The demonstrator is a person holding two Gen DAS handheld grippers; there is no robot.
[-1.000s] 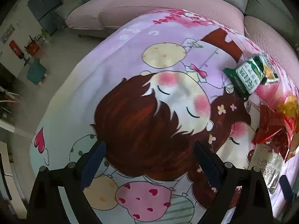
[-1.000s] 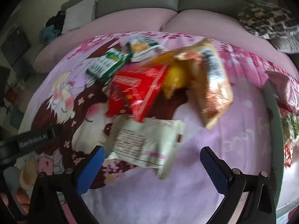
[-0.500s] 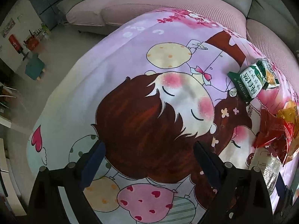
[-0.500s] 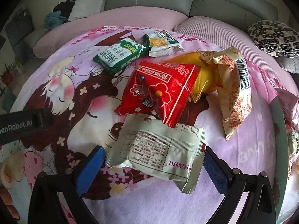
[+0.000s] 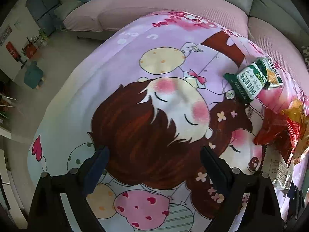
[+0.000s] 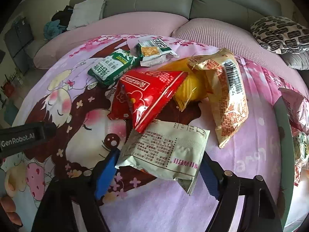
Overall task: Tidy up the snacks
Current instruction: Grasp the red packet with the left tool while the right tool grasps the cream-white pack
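Cartoon-print pink cloth (image 6: 241, 166) in front of a grey sofa (image 6: 193, 2). Right gripper (image 6: 160, 166) jaws just closed, clamping the pale packet (image 6: 166, 150). Left gripper (image 5: 154, 162) spread wide, holding nothing.

A round bench (image 6: 241, 174) under a lilac cartoon-print cloth (image 5: 135, 77) carries the lot. On the cloth: a green-and-white biscuit packet (image 6: 113, 67), and just beside it a white-and-green cracker packet (image 6: 154, 52). Nearer, a red foil snack bag (image 6: 148, 96) overlaps a yellow packet (image 6: 190, 90), with a tan crinkled bag (image 6: 227, 96) draped alongside. A pale printed pouch (image 6: 166, 150) sits nearest, its far edge tucked under the red bag.
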